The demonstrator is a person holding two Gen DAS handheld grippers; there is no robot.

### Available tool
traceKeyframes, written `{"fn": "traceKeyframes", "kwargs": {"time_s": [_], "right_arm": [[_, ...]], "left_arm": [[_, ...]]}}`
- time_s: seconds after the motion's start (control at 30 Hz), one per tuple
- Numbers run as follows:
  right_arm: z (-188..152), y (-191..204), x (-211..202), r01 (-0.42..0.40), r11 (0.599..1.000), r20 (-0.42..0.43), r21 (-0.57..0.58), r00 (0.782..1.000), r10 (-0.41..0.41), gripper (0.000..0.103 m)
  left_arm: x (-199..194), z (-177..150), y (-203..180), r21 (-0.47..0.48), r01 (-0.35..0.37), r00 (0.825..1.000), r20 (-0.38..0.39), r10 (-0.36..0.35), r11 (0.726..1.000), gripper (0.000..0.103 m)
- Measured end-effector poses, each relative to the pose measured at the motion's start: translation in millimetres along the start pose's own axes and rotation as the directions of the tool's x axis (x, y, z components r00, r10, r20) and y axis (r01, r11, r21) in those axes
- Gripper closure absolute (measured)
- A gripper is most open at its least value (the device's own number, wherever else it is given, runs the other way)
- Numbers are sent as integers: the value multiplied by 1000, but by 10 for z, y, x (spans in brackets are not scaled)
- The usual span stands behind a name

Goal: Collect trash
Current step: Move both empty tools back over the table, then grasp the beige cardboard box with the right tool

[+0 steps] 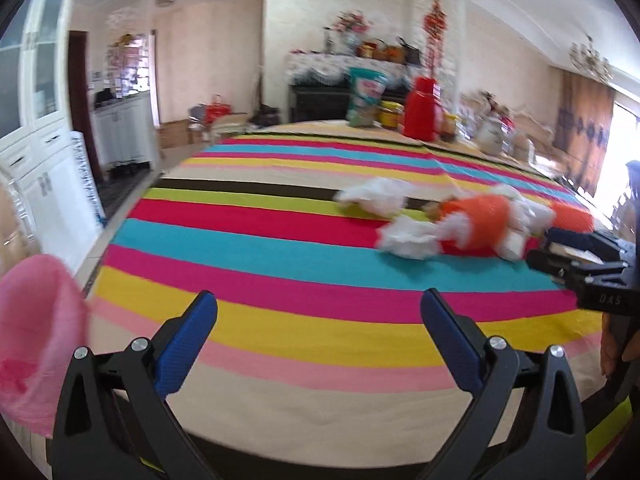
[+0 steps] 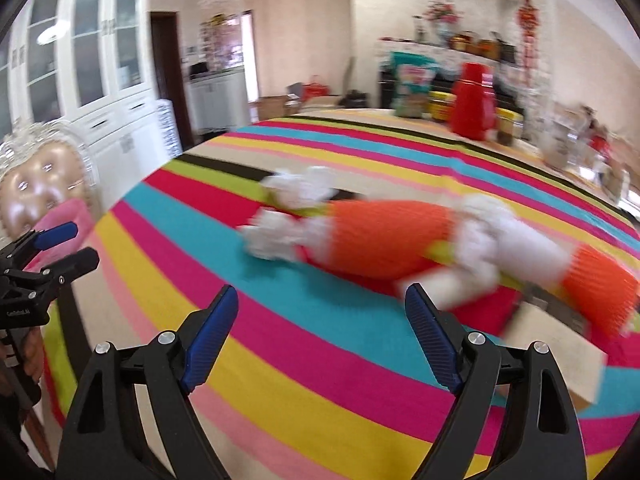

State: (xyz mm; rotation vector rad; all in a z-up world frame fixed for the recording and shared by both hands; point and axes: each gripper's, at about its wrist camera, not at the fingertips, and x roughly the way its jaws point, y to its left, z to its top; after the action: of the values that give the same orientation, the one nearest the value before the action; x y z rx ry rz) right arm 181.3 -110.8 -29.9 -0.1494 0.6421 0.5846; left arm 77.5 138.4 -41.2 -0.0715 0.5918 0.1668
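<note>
1. Both claws are released and hold nothing: the left gripper [image 1: 318, 306] has its blue pads spread wide over the striped tablecloth [image 1: 280, 248], and the right gripper [image 2: 322, 300] is spread nearly as wide, with only cloth between its fingers.

2. At the far left, a pink bag [image 1: 36, 332] hangs at the table edge. I judge it is placed there to receive the trash, because it is near the left gripper and its mouth looks open.

3. In the middle of the cloth lies the trash pile – crumpled white tissues [image 2: 288, 208] mixed with orange wrappers [image 2: 384, 236]. It is well apart from the left gripper but just beyond the tips of the right one, so the right one probably makes the first pick.

4. Far behind, at the table end, stand a red jug [image 1: 422, 108] and some packages; they look like household goods, not trash.

5. What each view adds:
   - The left wrist view shows the bag clearly, and the right gripper at its right edge, close to the pile.
   - The right wrist view shows a flat cardboard piece [image 2: 560, 344] beside the wrappers – hidden in the other view – and a shiny balloon [image 2: 44, 192] behind the bag.
</note>
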Motion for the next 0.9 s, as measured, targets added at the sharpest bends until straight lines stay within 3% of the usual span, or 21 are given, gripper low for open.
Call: {"fn": "traceKeyframes", "kwargs": {"time_s": [0.37,0.5,0.6,0.9], "right_arm": [[-270,-1297,-518,178,970,31,165,982,-186,18],[-319,-1644,-468,143,964,9,224,989,-149,18],[-350,-1751,-382,133,961,-17,241,991,-133,18],[-433,-1594,-152,36,978,-73,204,997,-21,18]], "left_arm": [[466,155,-1277,134,194,981,-55,-188,972,5],[515,198,-1548,159,214,977,-55,-208,964,5],[575,204,-1653,165,189,982,-42,-184,968,5],[607,208,-1414,116,150,988,-54,-144,982,5]]}}
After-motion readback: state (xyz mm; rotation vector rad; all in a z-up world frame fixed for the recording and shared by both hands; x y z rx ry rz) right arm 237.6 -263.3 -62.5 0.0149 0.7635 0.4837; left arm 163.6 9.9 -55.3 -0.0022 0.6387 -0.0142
